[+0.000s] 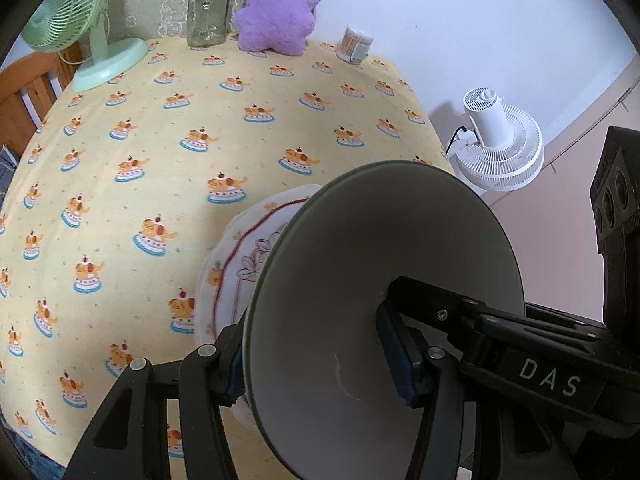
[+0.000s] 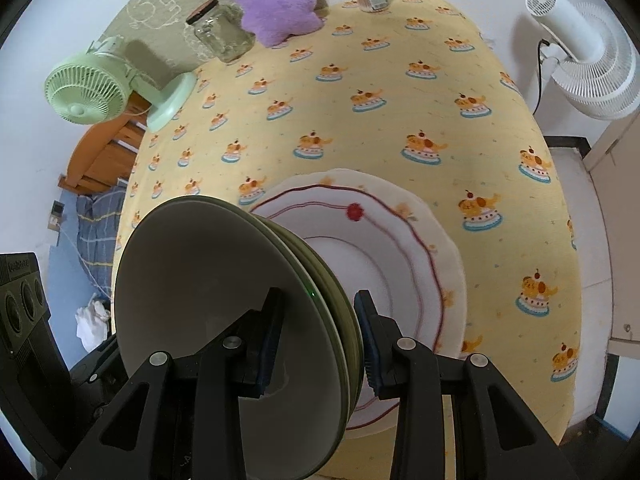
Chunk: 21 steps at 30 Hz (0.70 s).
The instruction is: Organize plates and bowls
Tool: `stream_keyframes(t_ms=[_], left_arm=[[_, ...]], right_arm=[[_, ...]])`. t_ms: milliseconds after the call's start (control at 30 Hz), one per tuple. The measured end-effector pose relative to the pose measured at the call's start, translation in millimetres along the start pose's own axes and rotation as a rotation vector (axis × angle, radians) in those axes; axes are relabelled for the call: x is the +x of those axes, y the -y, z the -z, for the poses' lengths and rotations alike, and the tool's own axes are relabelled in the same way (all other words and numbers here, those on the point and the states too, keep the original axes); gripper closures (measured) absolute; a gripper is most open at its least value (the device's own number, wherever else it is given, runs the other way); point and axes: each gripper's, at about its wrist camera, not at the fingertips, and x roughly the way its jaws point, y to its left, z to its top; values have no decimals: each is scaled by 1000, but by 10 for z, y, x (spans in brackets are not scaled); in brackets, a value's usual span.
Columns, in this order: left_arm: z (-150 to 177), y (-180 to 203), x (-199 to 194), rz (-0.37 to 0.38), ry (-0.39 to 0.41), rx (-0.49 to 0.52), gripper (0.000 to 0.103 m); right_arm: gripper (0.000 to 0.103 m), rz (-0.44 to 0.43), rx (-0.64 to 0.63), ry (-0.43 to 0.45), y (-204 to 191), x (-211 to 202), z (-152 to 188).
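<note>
A stack of green-rimmed bowls, white inside, is held tilted on edge above a white plate with a red wavy line (image 2: 404, 216) that lies on the yellow tablecloth. My left gripper (image 1: 316, 364) is shut on the stack's rim (image 1: 360, 264), one pad inside the top bowl, one outside. My right gripper (image 2: 318, 340) is shut on the opposite rim of the same stack (image 2: 208, 272). The plate also shows in the left wrist view (image 1: 240, 264), mostly hidden behind the bowls. The right gripper's body (image 1: 616, 200) shows at the far right of the left view.
On the table's far side stand a green desk fan (image 1: 80, 20), a glass jar (image 1: 208, 12), a purple plush (image 1: 280, 8) and a tub of cotton swabs (image 1: 356, 44). A white floor fan (image 1: 500, 140) stands beyond the table's right edge. A wooden chair (image 2: 104, 156) is at the left.
</note>
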Motion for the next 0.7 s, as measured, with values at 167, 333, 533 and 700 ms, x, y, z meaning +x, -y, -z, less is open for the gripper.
stream_keyframes(t_ms=[167, 333, 533, 700], left_arm=[[-15, 57, 107, 5, -17, -4, 47], [-59, 93, 149, -5, -13, 2, 47], [-89, 104, 171, -10, -4, -4, 47], [-77, 100, 169, -10, -2, -12, 46]], right_arm=[[65, 8, 14, -14, 113, 41, -29], [65, 10, 19, -11, 156, 66, -80], [65, 10, 9, -5, 169, 81, -134], [65, 6, 8, 0, 174, 73, -118]])
